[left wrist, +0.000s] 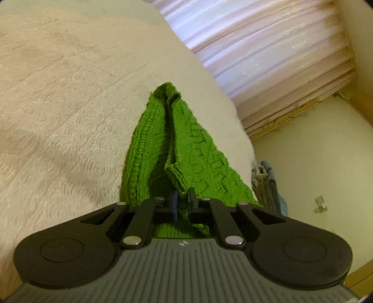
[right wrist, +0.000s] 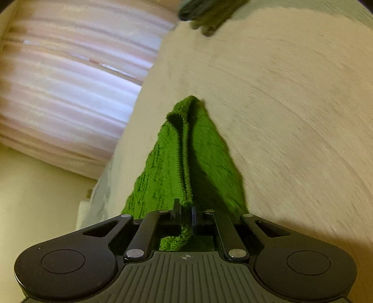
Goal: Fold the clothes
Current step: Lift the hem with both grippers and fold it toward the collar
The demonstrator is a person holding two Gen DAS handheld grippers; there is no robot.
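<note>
A green knitted garment (left wrist: 186,149) hangs bunched from my left gripper (left wrist: 183,198), whose jaws are shut on its ribbed edge, above a cream textured bedspread (left wrist: 70,105). In the right wrist view my right gripper (right wrist: 185,209) is also shut on the green knit (right wrist: 177,158), which drapes away from the jaws over the bedspread (right wrist: 291,116). Both jaws are nearly closed with the fabric pinched between them. The rest of the garment is hidden below the grippers.
Pink-white pleated curtains (left wrist: 268,58) hang beyond the bed edge, also in the right wrist view (right wrist: 70,81). A grey and blue pile of clothes (left wrist: 268,186) lies by the bed side. A dark garment (right wrist: 205,14) lies at the far bed edge. Pale floor (left wrist: 314,163) lies beside the bed.
</note>
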